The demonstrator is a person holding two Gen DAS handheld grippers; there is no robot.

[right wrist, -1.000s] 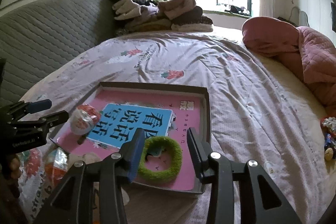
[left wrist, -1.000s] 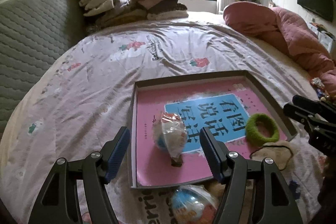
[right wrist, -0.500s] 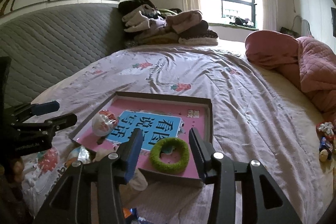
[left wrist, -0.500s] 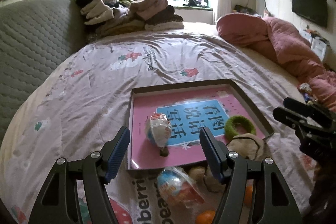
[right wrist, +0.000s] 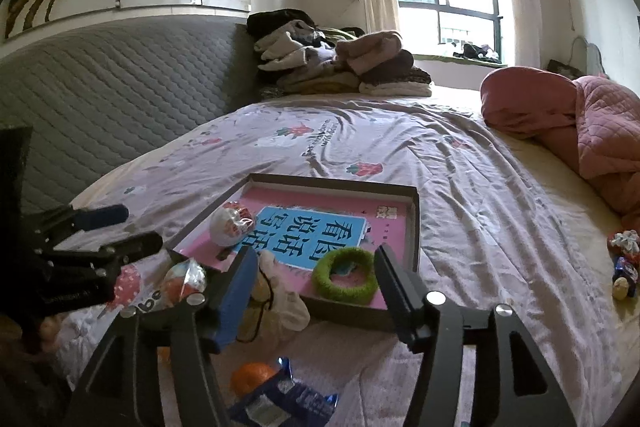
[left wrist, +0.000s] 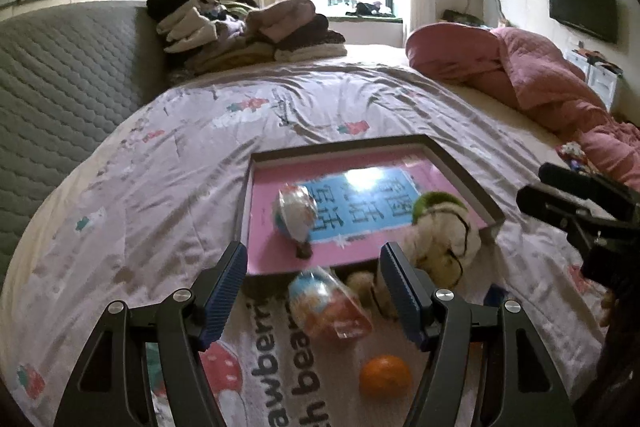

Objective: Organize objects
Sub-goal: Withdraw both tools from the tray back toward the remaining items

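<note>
A shallow grey tray (left wrist: 460, 167) (right wrist: 414, 227) lined with a pink and blue book lies on the bed. In it are a wrapped toy egg (left wrist: 295, 213) (right wrist: 232, 225) and a green hair ring (right wrist: 346, 275) (left wrist: 434, 202). In front of the tray lie a second wrapped egg (left wrist: 326, 303) (right wrist: 184, 281), a beige plush with a black cord (left wrist: 444, 243) (right wrist: 276, 303), an orange (left wrist: 385, 375) (right wrist: 252, 377) and a blue wrapper (right wrist: 280, 403). My left gripper (left wrist: 312, 291) is open and empty above the second egg. My right gripper (right wrist: 314, 291) is open and empty near the hair ring.
A pile of folded clothes (left wrist: 248, 27) sits at the far end of the bed by a grey padded headboard (left wrist: 60, 87). A pink quilt (left wrist: 540, 83) lies at the right. Small wrapped sweets (right wrist: 624, 263) lie on the right of the bedsheet.
Both grippers have drawn back and up from the tray. The second egg, plush, orange and blue wrapper have come into view below. Both stay open.
</note>
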